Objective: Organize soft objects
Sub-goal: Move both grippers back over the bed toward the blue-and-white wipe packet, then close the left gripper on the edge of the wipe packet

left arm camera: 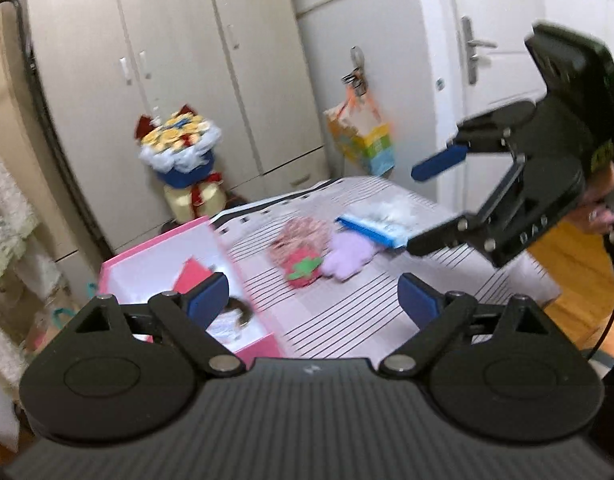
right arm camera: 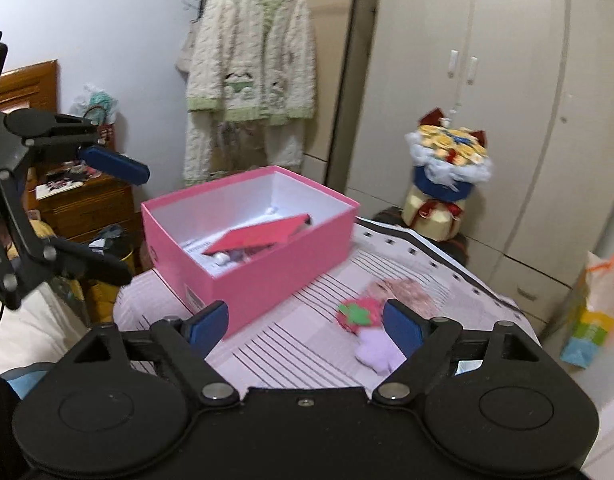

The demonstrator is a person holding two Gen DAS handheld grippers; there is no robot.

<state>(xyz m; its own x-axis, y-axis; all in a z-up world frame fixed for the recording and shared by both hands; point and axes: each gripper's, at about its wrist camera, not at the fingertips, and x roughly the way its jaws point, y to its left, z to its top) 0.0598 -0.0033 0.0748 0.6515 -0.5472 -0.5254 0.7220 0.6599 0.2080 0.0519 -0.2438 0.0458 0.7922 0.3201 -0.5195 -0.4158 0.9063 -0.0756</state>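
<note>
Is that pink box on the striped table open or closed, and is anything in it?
Open. The pink box has no lid on, so its white inside shows, with a red flat piece and small items lying in it.

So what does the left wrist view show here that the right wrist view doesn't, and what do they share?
Only the left wrist view: the blue-edged clear packet, a door with a metal handle and the right gripper, open and empty. Only the right wrist view: the hanging quilted pyjamas, a wooden nightstand and the left gripper, open and empty. Both: pink box, strawberry plush, lilac plush, flower bouquet, wardrobe.
</note>
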